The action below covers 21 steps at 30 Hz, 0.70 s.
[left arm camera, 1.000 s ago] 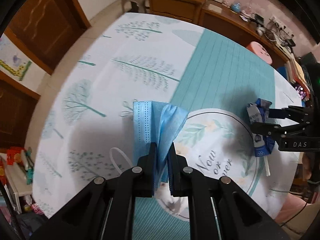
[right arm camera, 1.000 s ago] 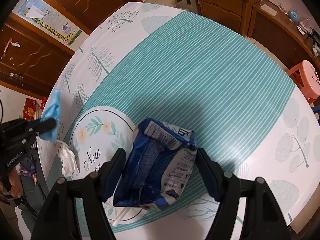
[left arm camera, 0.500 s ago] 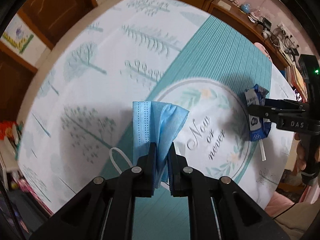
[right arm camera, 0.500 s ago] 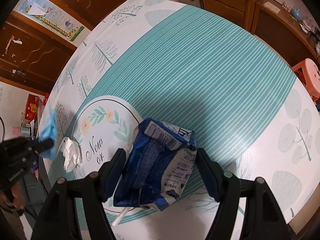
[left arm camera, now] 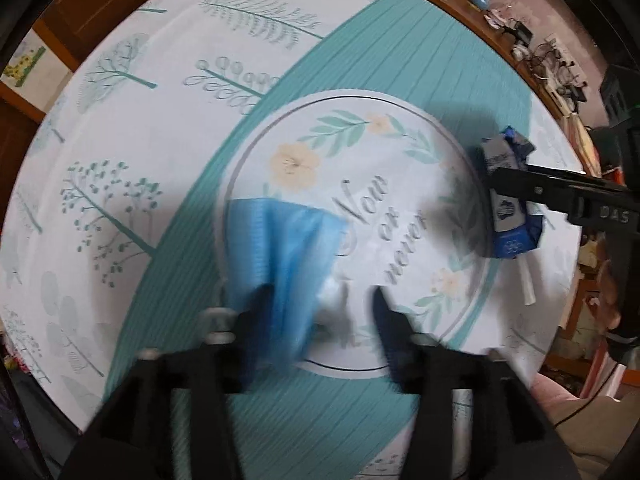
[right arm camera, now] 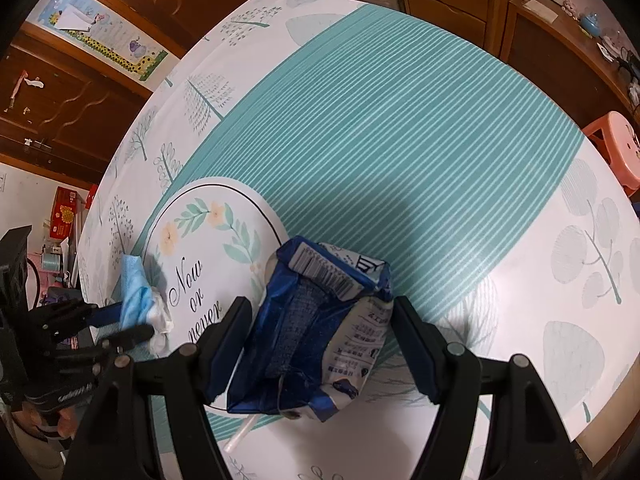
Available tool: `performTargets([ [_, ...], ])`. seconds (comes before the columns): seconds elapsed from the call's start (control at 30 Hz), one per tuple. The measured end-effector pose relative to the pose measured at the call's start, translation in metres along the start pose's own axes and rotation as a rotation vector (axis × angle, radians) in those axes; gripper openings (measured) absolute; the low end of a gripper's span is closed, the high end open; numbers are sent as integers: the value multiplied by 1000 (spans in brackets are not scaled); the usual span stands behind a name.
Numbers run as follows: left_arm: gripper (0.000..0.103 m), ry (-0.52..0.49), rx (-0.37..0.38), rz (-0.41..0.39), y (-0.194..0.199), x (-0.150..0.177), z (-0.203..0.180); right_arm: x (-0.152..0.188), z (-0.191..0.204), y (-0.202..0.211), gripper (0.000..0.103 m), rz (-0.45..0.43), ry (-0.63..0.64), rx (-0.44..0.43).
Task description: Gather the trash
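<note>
Lowered, left hand-held gripper [left arm camera: 320,312] is opening around pleated blue mask [left arm camera: 280,248]; right one [right arm camera: 320,332] clamps crumpled carton [right arm camera: 320,328].

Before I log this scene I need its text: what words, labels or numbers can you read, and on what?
"Now or never": script on the round floral tablecloth.
"DAS": on the right claw, seen from the left wrist.
Crushed blue carton: barcode and fine print, too small to read.
Left claw: white lettering on its body, too blurred.
Wall poster: unreadable.
</note>
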<state>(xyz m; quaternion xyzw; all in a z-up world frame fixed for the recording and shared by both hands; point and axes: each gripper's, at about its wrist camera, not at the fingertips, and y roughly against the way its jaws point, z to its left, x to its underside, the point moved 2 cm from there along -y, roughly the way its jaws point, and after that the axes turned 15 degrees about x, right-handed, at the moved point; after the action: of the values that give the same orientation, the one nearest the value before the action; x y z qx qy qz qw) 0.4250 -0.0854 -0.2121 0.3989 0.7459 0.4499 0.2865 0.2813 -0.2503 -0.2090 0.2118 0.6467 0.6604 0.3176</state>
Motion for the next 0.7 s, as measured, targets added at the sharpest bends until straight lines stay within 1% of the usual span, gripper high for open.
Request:
performTargets([
  [0.03,67,-7,-2,1,-1,0,-2,-1,0,0,72,0,-1,-1],
  [0.13,67,-21,-41,16,-9,0,-5,2,0,0,72,0,-1,0],
  [0.23,67,-21,-69,11,-13,-2,-7,1,0,0,72,0,-1,-1],
  [0.27,65,-22,-84,9,-14,-2,-7,2,-1,0,72,-1,-1,-2],
  [0.3,55,-24,-102,5,-15,-2,-7,2,0,0,72,-1,-1,-3],
  [0.33,49,-26,-126,3,-16,-2,-7,2,0,-1,72,-2,0,-3],
  [0.4,22,-17,-163,-4,-14,-3,-3,3,-1,-1,72,-3,4,-4],
  [0.43,17,-3,-168,-12,-12,-4,-2,3,-1,-1,72,-3,6,-4],
  [0.5,10,45,-141,-37,-8,-2,3,2,-2,0,72,-1,8,-8],
  [0.63,7,96,-165,-77,-5,6,4,6,-2,1,72,2,27,-22],
  [0.7,7,126,-152,-96,-2,13,0,9,-3,4,72,-1,37,-29],
])
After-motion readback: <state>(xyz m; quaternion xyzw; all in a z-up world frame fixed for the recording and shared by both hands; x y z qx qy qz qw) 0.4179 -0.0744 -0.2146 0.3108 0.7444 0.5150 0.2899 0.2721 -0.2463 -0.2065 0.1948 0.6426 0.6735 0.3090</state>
